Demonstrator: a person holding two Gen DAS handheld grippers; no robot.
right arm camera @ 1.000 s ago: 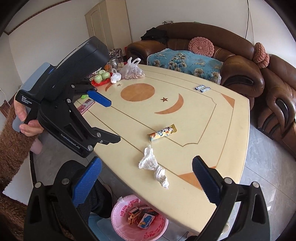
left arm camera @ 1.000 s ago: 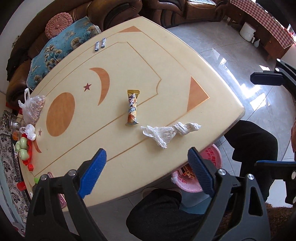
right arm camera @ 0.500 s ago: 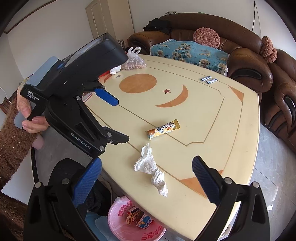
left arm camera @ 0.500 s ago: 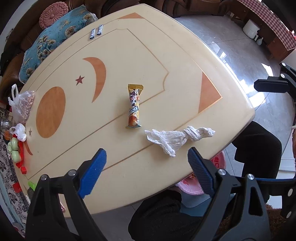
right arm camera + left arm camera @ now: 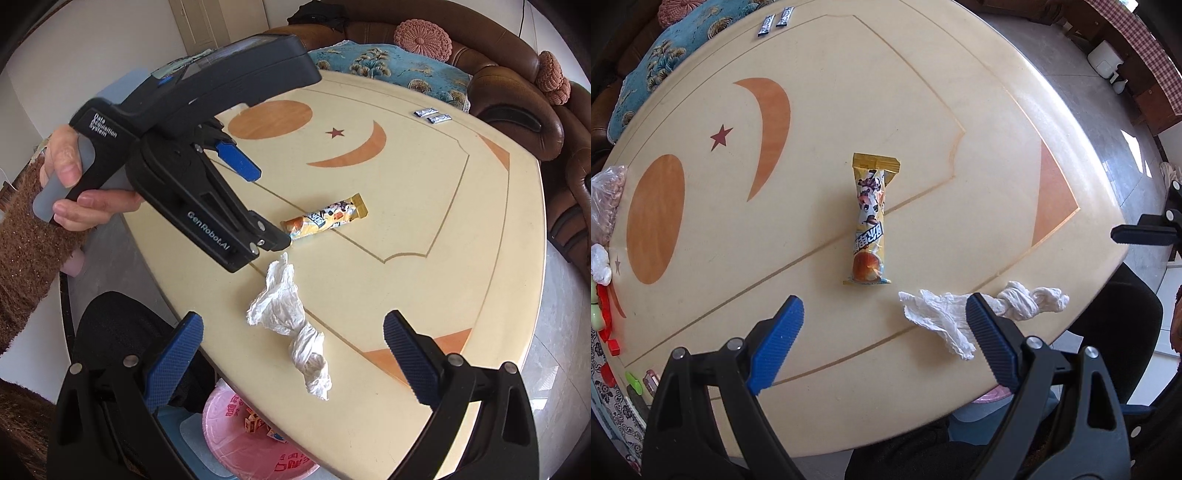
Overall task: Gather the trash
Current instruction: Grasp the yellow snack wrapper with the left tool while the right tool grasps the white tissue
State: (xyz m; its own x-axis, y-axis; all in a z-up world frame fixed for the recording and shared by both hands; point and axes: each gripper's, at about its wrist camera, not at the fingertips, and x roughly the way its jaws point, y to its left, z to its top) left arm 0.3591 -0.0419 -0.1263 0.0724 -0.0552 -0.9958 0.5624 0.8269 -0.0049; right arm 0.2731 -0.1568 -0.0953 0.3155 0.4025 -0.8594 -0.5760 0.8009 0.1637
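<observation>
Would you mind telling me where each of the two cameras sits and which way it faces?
Left wrist: on the left gripper, looking almost straight down on the table and snack wrapper; its open blue fingers and the right gripper's fingertip show.
Right wrist: on the right gripper, angled down across the table toward the sofa; the left hand and brown sleeve show.
Shared: wrapper, crumpled tissue, pink trash bag.

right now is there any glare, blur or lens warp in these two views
Left wrist view: sharp, strong fisheye bowing of the table edge, bright sun patches on the floor at right. Right wrist view: sharp too, table edge curved, dark vignette in the corners, soft even light on the crumpled tissue.
</observation>
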